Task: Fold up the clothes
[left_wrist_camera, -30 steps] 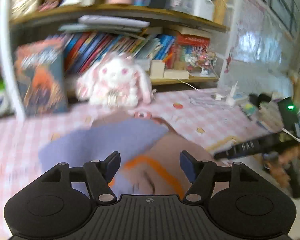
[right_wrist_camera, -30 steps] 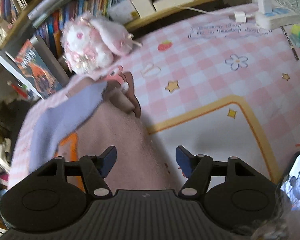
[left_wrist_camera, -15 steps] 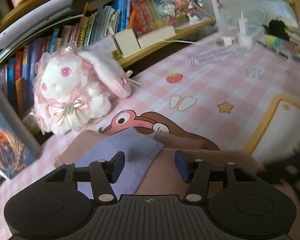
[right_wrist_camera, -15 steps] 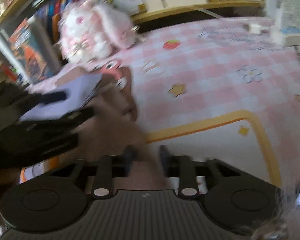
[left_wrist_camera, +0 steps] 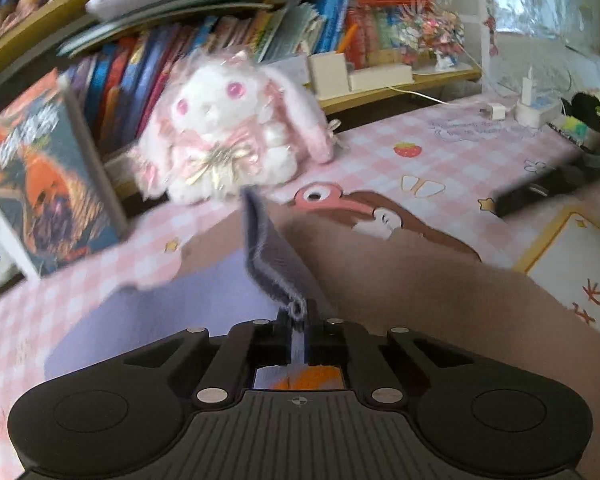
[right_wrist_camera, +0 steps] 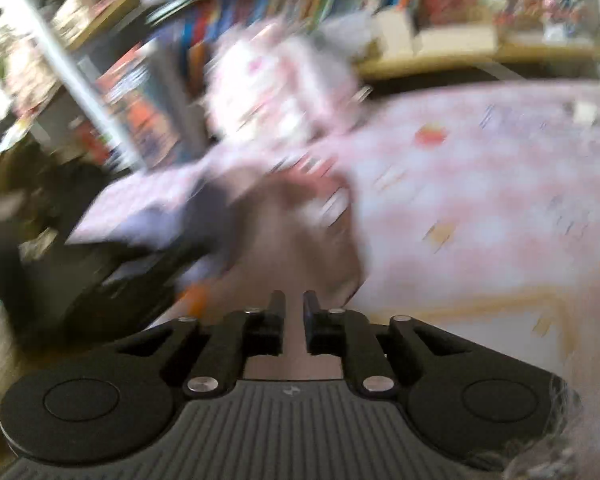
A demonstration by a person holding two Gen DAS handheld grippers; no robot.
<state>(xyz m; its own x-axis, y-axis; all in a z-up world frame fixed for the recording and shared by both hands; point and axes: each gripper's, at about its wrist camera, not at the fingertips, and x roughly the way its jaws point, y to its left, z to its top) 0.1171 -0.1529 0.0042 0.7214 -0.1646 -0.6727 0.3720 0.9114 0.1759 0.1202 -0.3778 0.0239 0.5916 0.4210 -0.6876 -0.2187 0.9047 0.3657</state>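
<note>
A fuzzy tan garment with a lavender panel and an orange stripe lies on the pink checked tablecloth. My left gripper is shut on the lavender edge and holds it lifted upright. My right gripper has its jaws nearly closed on the tan fabric; this view is heavily blurred. The right gripper's dark body shows at the right of the left wrist view.
A white and pink plush rabbit sits at the back of the table. A book leans at the left. Shelves of books stand behind. Chargers and small items lie at the far right.
My left gripper has shut on the lavender edge and lifted it. My right gripper has closed on the tan fabric and is moving fast.
</note>
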